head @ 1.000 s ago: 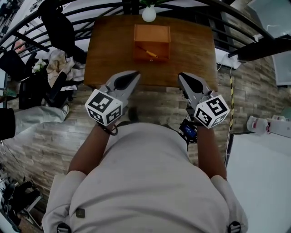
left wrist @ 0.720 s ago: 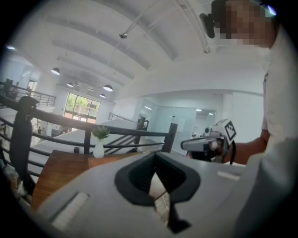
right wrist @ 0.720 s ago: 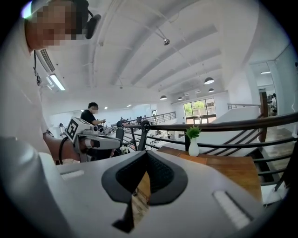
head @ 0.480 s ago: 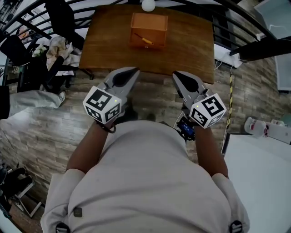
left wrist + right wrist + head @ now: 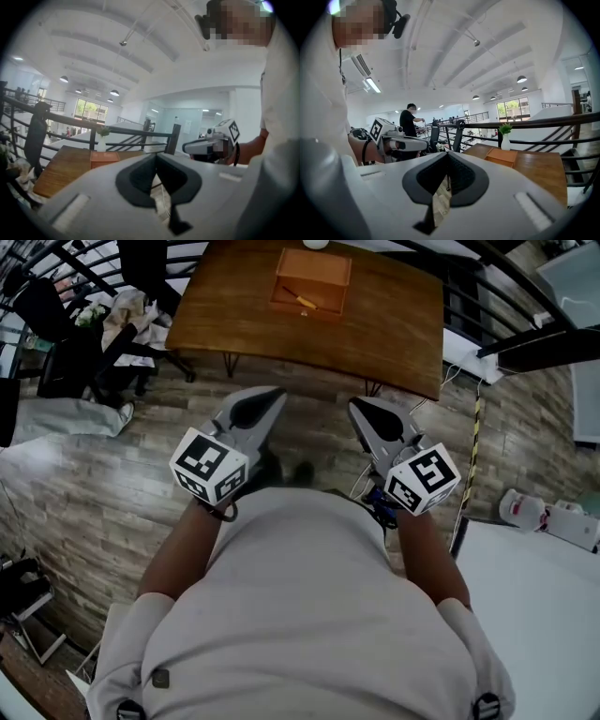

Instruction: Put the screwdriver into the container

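Observation:
An open orange box, the container (image 5: 312,281), stands at the far side of the brown wooden table (image 5: 375,329). Inside it lies the screwdriver (image 5: 301,300), with a yellow handle and a dark shaft. Both grippers hang in front of the person's chest, over the floor and well short of the table. My left gripper (image 5: 276,393) is shut with nothing in it, and so is my right gripper (image 5: 357,405). In the left gripper view the container (image 5: 110,158) shows low beyond the jaws. In the right gripper view the container (image 5: 502,156) sits on the table ahead.
A white vase (image 5: 315,243) stands behind the container, against a black railing (image 5: 534,124). Chairs with clothes (image 5: 112,320) crowd the left of the table. A white counter (image 5: 539,615) is at the right. A person (image 5: 410,123) stands far off. The floor is wood plank.
The view has drawn back from the table: table and container slid up and away in the head view, more floor shows. Both grippers stayed shut and side by side.

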